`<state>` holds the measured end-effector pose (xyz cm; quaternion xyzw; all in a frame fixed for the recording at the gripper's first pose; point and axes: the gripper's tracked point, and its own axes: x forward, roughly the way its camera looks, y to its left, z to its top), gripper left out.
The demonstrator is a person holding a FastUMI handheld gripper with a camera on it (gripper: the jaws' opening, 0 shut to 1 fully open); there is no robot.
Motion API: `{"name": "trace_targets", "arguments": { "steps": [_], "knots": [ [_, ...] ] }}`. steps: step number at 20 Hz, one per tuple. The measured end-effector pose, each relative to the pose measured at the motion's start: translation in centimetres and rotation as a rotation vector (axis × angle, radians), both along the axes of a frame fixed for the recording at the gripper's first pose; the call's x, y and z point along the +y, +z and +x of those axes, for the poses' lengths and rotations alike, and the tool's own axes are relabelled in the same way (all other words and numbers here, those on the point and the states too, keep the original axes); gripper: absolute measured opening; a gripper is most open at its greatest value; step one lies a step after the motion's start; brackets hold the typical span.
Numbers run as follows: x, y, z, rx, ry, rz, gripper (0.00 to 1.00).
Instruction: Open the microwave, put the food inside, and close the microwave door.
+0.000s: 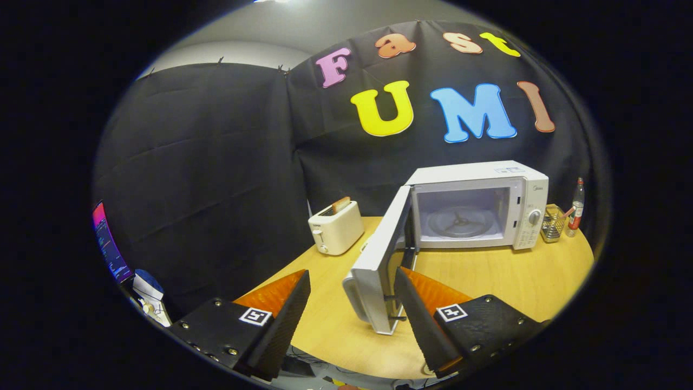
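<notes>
A white microwave (pixel 520 206) stands at the back right of the wooden table (pixel 487 281). Its door (pixel 379 260) is swung wide open toward me, and the cavity with its glass turntable (pixel 459 223) has nothing in it. My gripper (pixel 352 281) is open, fingers spread apart, hovering over the table's near edge. The door's free edge and handle lie between the fingers, nearer the right one; nothing is gripped. A white toaster (pixel 335 227) with a slice of toast (pixel 341 204) sticking out of its slot stands left of the microwave, beyond the left finger.
Right of the microwave are a small wire basket (pixel 552 223) and a bottle (pixel 577 208). A lit screen (pixel 108 244) and a white-and-blue object (pixel 147 290) lie off the table's left side. Bare tabletop stretches in front of the microwave.
</notes>
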<state>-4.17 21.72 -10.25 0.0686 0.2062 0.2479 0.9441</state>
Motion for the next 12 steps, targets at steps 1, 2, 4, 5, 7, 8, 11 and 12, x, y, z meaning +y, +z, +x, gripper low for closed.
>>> {"name": "trace_targets", "arguments": {
  "steps": [1,2,4,5,7,8,11,12],
  "knots": [
    [-1.2,-0.1,0.4,-0.001,-0.023,-0.001,0.95],
    [-2.6,-0.3,0.9,0.0,-0.054,-0.007,0.95],
    [-5.3,-1.3,1.5,0.018,-0.107,-0.02,0.95],
    [-6.5,-1.9,1.7,0.028,-0.127,-0.034,0.95],
    [-9.3,-3.2,2.4,0.048,-0.182,-0.066,0.95],
    [-10.3,-3.8,2.6,0.061,-0.205,-0.071,0.95],
    [-12.8,-6.3,2.4,0.103,-0.259,-0.093,0.95],
    [-13.5,-7.2,2.3,0.117,-0.271,-0.107,0.95]
  ]
}}
